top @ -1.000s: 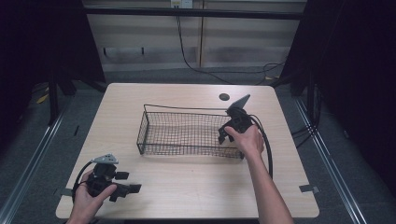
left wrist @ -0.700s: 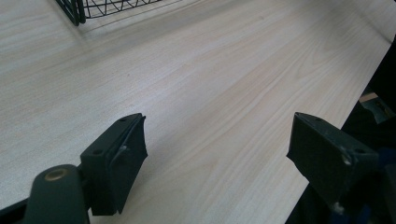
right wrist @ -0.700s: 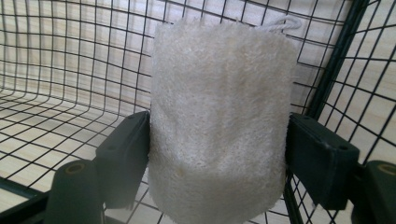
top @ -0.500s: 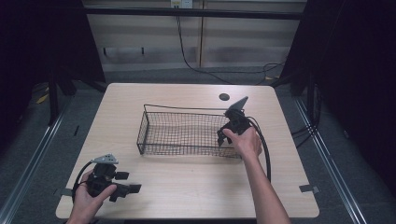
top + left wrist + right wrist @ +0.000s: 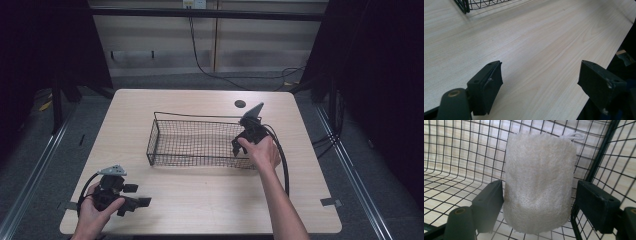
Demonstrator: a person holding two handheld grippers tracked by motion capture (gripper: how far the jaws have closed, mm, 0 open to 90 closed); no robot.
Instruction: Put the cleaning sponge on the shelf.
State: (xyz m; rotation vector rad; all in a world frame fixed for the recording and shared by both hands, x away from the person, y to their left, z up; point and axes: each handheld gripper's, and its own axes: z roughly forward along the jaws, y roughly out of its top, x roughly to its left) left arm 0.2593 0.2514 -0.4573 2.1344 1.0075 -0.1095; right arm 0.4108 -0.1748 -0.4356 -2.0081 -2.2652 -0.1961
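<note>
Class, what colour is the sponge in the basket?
Cream-white sponge, best in the right gripper view.

Pale wooden table (image 5: 200, 200), black wire basket (image 5: 165, 145) at its middle.

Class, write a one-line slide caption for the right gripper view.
Open tongs straddle a white loofah in the corner of a wire basket.

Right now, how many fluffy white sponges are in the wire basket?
1. The sponge stands in a corner of the basket, between the open jaws of the right gripper. From the high view, the hand covers that corner, so another could be hidden.
</note>
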